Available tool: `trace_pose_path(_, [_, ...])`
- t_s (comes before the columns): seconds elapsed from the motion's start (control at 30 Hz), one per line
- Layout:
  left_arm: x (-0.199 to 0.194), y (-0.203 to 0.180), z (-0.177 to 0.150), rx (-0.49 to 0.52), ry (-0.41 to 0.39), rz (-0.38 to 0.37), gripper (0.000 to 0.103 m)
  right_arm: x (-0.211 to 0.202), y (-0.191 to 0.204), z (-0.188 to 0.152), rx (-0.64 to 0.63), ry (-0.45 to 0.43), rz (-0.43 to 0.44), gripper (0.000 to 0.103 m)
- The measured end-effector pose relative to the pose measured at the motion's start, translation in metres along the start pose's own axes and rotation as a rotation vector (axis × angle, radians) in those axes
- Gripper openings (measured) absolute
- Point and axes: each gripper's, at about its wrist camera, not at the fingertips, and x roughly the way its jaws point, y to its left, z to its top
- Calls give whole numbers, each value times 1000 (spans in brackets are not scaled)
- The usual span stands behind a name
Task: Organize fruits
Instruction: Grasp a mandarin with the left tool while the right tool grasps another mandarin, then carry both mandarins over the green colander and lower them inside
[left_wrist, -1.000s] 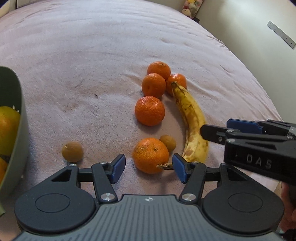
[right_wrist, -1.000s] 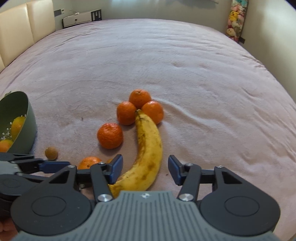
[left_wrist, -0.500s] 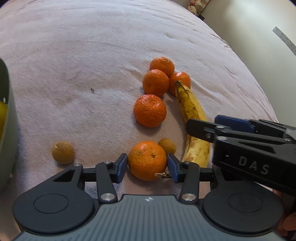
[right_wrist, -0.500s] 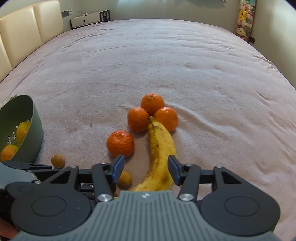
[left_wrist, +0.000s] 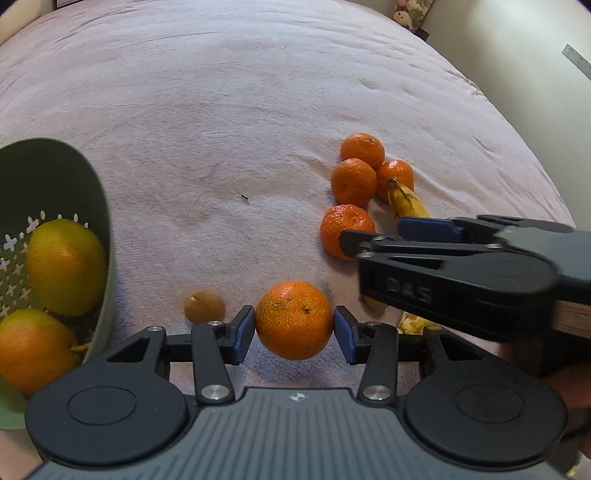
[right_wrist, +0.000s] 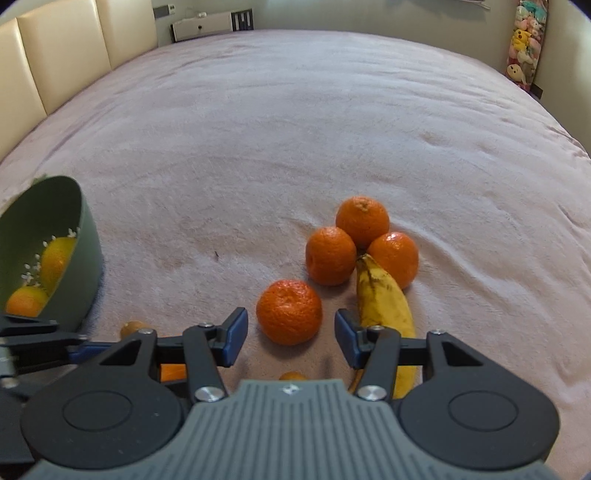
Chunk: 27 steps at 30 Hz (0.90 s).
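Note:
My left gripper (left_wrist: 294, 328) is shut on a mandarin (left_wrist: 294, 319), its blue pads pressing both sides, and holds it a little above the pink blanket. A green colander bowl (left_wrist: 105, 221) with yellow-orange fruit inside stands to the left. My right gripper (right_wrist: 290, 336) is open. A lone mandarin (right_wrist: 289, 311) lies just ahead of its fingertips with a gap on each side. To the right of that gripper lies a spotted banana (right_wrist: 382, 302), and three mandarins (right_wrist: 362, 220) cluster at the banana's far tip.
A small brown fruit (left_wrist: 204, 305) lies on the blanket (left_wrist: 258, 110) between the bowl and my left gripper. A second small one (right_wrist: 291, 376) peeks out under the right gripper. The bed's far side has a cream headboard (right_wrist: 55, 55) and plush toys (right_wrist: 524, 48).
The left jaws closed onto the mandarin and carried it up and left, nearer the bowl. The right gripper shifted left, from over the banana to the lone mandarin.

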Motion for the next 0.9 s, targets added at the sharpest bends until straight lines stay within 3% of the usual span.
trace_pose_path(0.33, [-16,16,5,-44,-33,-14,52,26,3,6,3,34,-19,51])
trace_pose_path(0.5, [-21,21,6,-63,-46,-23,52,34,10,7,-24,48,-36,46])
trace_pose_path(0.9, [-52,22,12,-71,-126,-30,52,12,27,13,-88,-4,-51,44])
